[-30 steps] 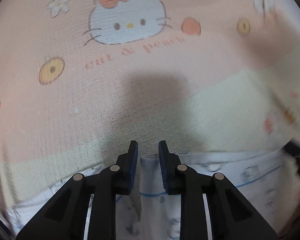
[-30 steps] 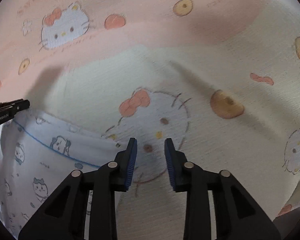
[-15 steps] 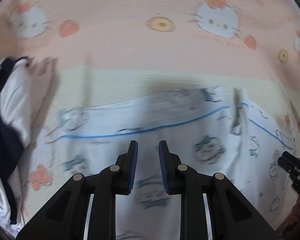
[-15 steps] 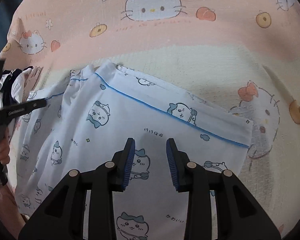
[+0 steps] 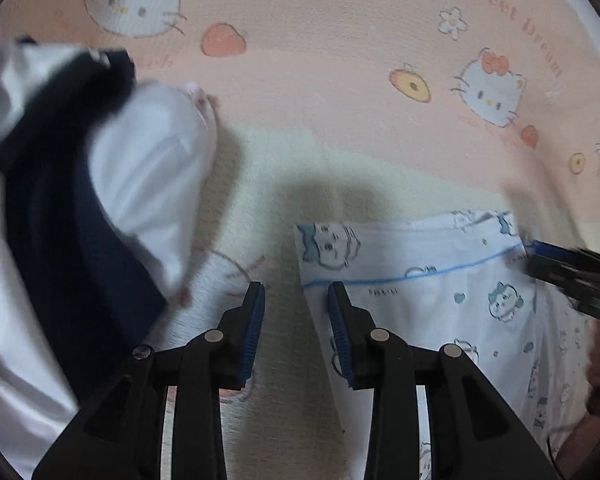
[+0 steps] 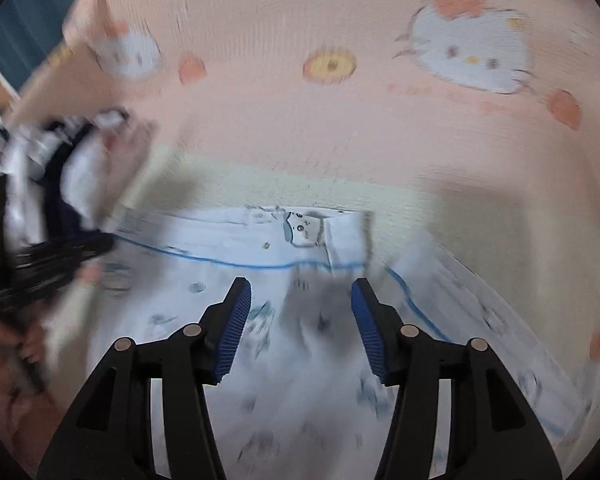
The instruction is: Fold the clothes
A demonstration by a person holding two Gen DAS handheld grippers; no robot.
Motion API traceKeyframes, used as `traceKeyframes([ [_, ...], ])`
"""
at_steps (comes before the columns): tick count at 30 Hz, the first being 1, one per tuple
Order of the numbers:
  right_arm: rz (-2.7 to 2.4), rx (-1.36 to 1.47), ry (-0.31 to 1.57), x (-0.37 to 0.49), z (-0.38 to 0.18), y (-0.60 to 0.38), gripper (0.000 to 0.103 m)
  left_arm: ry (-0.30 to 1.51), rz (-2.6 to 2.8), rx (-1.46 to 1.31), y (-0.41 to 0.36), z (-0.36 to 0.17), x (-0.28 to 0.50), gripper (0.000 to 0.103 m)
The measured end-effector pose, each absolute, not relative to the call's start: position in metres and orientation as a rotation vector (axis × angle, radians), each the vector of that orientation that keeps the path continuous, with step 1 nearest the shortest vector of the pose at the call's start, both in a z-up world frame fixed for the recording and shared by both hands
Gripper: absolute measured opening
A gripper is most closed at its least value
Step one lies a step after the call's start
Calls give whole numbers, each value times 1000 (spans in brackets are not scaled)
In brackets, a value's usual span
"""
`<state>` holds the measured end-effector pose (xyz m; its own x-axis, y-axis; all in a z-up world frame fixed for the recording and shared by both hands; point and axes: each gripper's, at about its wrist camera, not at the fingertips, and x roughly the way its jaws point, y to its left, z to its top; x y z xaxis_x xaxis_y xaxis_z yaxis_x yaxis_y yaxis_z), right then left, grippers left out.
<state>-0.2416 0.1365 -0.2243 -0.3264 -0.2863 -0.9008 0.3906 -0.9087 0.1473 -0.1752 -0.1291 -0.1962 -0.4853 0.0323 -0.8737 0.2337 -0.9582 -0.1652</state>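
We are opening our left gripper (image 5: 296, 296) and right gripper (image 6: 300, 292), both released, above the white blue-piped cartoon-print garment (image 6: 260, 280) lying on the pink cat-print blanket (image 5: 320, 80).

The pale-blue garment (image 5: 440, 288) ahead of the black, blue-padded left gripper (image 5: 296, 300) carries small cartoon animals and a blue line, the bedsheet (image 5: 320, 80) beyond is pink and cream with white cats, and the clothes pile (image 5: 72, 208) to its left is navy and white.
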Motion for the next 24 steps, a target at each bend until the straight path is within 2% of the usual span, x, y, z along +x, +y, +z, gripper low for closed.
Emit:
traceKeyframes([
  [2,-2296,1544,217,-250,-237,136,44,361,-2582,1556,-127,-201,-174,34],
  [3,-2312,1559,222,-254,-240,142,44,333,-2581,1572,-126,-204,-174,35],
  [6,-2343,1588,116,-262,-239,171,44,309,-2578,1573,-128,-201,-171,35],
  [10,-2348,1541,-24,-264,-228,190,47,391,-2585,1550,-141,-201,-174,35],
  [12,-2366,1481,-34,-262,-219,188,48,444,-2611,1533,-145,-198,-180,35],
  [15,-2311,1465,-4,-266,-224,168,48,522,-2637,1560,-148,-197,-187,35],
  [19,-2215,1574,318,-269,-257,142,47,468,-2628,1652,-143,-203,-201,36],
  [20,-2219,1572,345,-271,-260,143,47,468,-2635,1666,-143,-202,-203,36],
  [24,-2232,1586,181,-281,-262,162,44,578,-2658,1692,-148,-201,-207,37],
])
